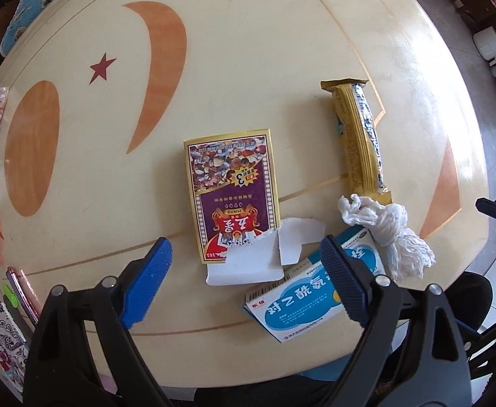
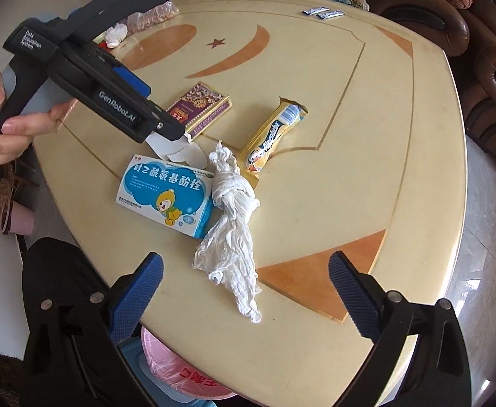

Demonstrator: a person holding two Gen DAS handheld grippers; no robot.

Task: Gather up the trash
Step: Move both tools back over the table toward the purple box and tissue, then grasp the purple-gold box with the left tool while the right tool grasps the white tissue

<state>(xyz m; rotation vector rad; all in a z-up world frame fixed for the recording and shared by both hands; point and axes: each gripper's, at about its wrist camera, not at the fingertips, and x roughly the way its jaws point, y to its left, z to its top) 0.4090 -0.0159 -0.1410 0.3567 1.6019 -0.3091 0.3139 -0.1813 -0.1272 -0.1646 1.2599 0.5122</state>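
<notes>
- Hovering above the cream table [image 1: 248, 51] in the left wrist view, the left gripper [image 1: 248, 264] is holding its jaws wide apart and gripping nothing; between its fingers are lying the playing-card box [image 1: 231, 196] with its torn white flap and 1 corner of the blue medicine box [image 1: 312, 302].
- Lying just right of those, the yellow snack wrapper [image 1: 359, 142] is touching the knotted tissue [image 1: 390, 234] at its lower end.
- Looking from the right wrist view, the right gripper [image 2: 246, 291] is also standing open and empty, with the tissue's loose tail [image 2: 234, 264] lying between its fingers and a pink-lined bin [image 2: 186, 373] showing below the table edge.
- Judging the risks: the 4 pieces are crowding together, so closing on the tissue could be dragging the wrapper or nudging the medicine box; the flat card box could be slipping from the pads, and the 2 grippers are working close enough to collide.
</notes>
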